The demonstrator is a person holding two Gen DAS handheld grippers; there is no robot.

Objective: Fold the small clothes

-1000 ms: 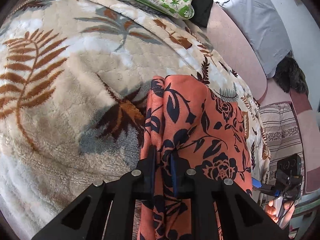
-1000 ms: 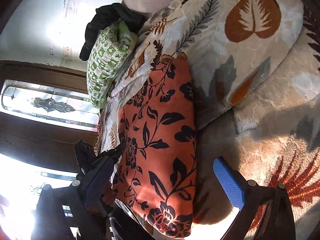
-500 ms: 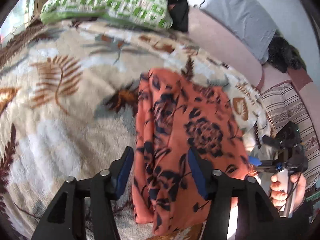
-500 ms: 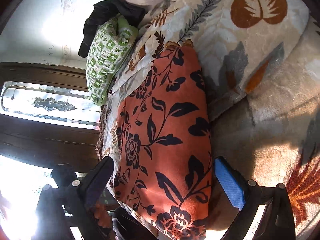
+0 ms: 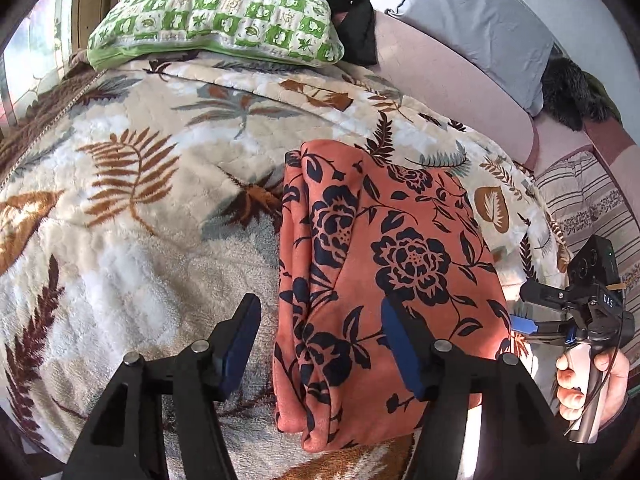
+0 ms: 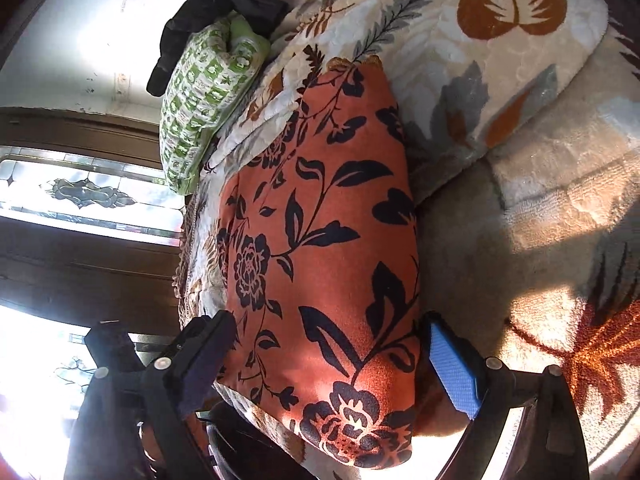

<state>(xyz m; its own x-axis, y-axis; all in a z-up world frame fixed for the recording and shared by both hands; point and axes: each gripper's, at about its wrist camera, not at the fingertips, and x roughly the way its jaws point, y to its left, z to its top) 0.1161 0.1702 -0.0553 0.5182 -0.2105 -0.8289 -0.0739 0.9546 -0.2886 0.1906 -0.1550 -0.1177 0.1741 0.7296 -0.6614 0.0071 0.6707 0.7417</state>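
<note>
We judge one fold done: the orange floral garment (image 5: 384,264) lies as a long doubled strip on the plush leaf-print blanket (image 5: 132,216) over the bed. Our left gripper (image 5: 320,340) and right gripper (image 6: 328,364) both hover with jaws apart, holding nothing. Next we likely pinch an end and double the thin, limp fabric lengthwise.

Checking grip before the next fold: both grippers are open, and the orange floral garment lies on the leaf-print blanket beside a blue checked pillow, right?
One error: the pillow is green checked, as the left wrist view shows. Both the left gripper and right gripper are open; the orange floral garment lies on the leaf-print blanket.
</note>
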